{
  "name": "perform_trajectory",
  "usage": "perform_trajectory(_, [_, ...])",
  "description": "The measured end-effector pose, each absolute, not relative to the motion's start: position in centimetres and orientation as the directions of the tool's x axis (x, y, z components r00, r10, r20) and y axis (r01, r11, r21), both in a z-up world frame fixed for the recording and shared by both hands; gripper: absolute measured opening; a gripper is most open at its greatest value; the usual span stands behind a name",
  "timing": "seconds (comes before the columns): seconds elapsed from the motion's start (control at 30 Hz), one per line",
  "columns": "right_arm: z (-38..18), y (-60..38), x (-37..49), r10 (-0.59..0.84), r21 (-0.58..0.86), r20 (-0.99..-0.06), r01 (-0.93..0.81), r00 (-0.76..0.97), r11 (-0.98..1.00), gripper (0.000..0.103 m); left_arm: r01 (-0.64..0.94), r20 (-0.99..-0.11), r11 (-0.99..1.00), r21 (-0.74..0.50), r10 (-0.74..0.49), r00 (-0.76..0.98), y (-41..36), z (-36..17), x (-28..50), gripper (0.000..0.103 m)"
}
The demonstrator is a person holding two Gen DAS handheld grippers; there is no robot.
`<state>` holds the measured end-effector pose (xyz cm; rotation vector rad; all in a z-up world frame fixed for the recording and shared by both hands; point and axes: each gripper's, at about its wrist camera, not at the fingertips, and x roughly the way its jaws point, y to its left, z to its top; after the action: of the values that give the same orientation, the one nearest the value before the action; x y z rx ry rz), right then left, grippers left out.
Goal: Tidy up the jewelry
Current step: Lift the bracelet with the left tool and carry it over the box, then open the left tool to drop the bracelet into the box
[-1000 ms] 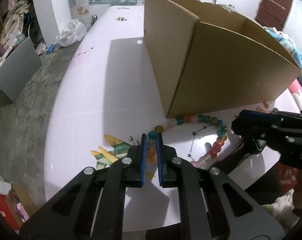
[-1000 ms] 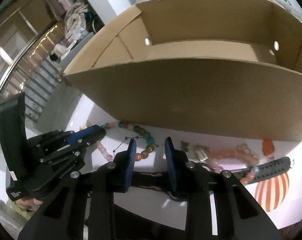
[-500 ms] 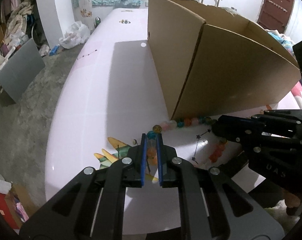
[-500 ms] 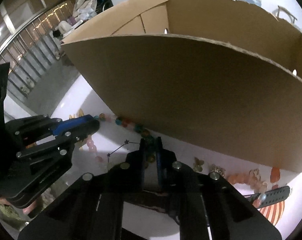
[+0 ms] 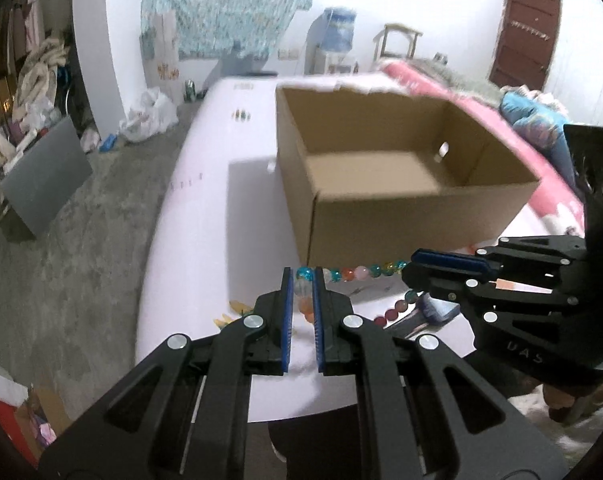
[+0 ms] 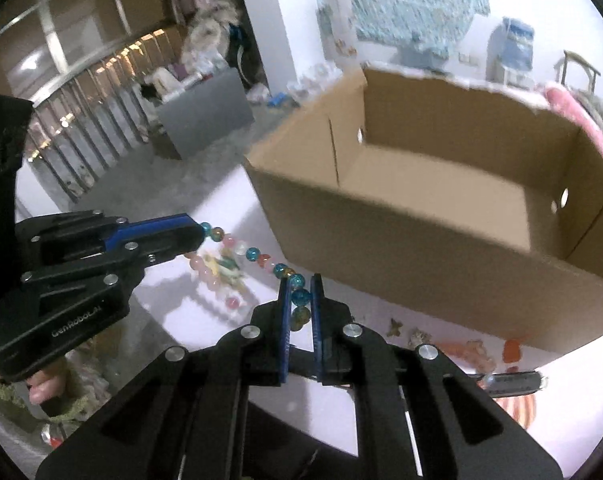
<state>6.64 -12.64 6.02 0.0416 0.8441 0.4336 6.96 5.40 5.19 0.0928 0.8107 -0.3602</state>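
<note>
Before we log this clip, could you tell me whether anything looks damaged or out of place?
The cardboard box has a ragged, torn far rim, visible in both views. Several small jewelry pieces lie loose on the table outside it. The bead necklace hangs between the left tool and right tool.

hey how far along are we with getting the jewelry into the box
Done: nothing shows inside the cardboard box. In hand: both the left gripper and right gripper pinch the bead necklace, held in front of it. Left: small trinkets lie on the table.

white table [image 5: 205, 216], cardboard box [image 5: 413, 216], seemingly small trinkets [image 6: 465, 350]
</note>
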Motion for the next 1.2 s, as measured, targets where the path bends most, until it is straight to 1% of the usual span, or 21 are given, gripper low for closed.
perform_trajectory(0.13, [10.3,-13.3,5.9,0.414,0.195,-0.628,-0.382,0.659,0.904,0.010,0.387,-0.647,0.919,-0.069,-0.337,0.684,4.9,9.8,6.4,0.008])
perform_trajectory(0.23, [13.1,-15.0,6.7,0.424,0.178,-0.576,-0.399,0.699,0.900,0.010,0.414,-0.597,0.907,-0.074,-0.373,0.710,3.8,12.4,7.6,0.008])
perform_trajectory(0.33, [14.3,-16.5,9.5,0.407,0.156,-0.572,-0.393,0.712,0.906,0.010,0.435,-0.585,0.897,-0.078,-0.394,0.708,1.9,13.6,10.6,0.008])
perform_trajectory(0.4, [14.3,-17.7,12.1,0.405,0.175,-0.601,-0.382,0.689,0.908,0.010,0.436,-0.615,0.896,-0.084,-0.391,0.685,0.6,13.4,13.2,0.008])
perform_trajectory(0.5, [13.1,-19.2,17.5,0.415,0.240,-0.681,-0.352,0.603,0.905,0.010,0.435,-0.678,0.897,-0.079,-0.368,0.636,-1.7,11.9,18.3,0.008])
perform_trajectory(0.6, [10.3,-20.4,22.3,0.426,0.299,-0.759,-0.318,0.492,0.900,0.010,0.424,-0.745,0.903,-0.067,-0.328,0.580,-3.2,9.9,22.6,0.008])
perform_trajectory(0.63, [9.1,-20.6,24.0,0.426,0.316,-0.785,-0.301,0.449,0.900,0.010,0.414,-0.772,0.909,-0.048,-0.297,0.562,-3.8,8.8,24.3,0.008])
perform_trajectory(0.73, [5.8,-21.4,28.2,0.446,0.382,-0.828,-0.242,0.338,0.892,0.010,0.401,-0.830,0.916,-0.029,-0.245,0.500,-4.9,6.4,27.8,0.008])
perform_trajectory(0.8, [4.2,-21.5,30.0,0.450,0.402,-0.844,-0.213,0.292,0.891,0.010,0.390,-0.855,0.921,-0.009,-0.210,0.475,-5.2,5.0,29.4,0.008])
perform_trajectory(0.9, [2.1,-22.1,31.9,0.444,0.417,-0.855,-0.154,0.269,0.896,0.011,0.377,-0.886,0.926,0.026,-0.154,0.438,-5.5,3.4,30.8,0.009])
perform_trajectory(1.0, [1.5,-22.5,32.3,0.432,0.412,-0.860,-0.130,0.273,0.902,0.011,0.364,-0.878,0.931,0.014,-0.163,0.451,-5.2,3.7,30.9,0.010])
perform_trajectory(1.17, [4.0,-23.9,30.6,0.414,0.389,-0.828,-0.142,0.379,0.910,0.011,0.347,-0.849,0.937,-0.024,-0.203,0.488,-3.8,5.9,29.3,0.023])
perform_trajectory(1.2, [4.9,-24.3,29.8,0.413,0.388,-0.815,-0.146,0.406,0.910,0.011,0.344,-0.841,0.939,-0.031,-0.210,0.499,-3.4,6.4,28.9,0.030])
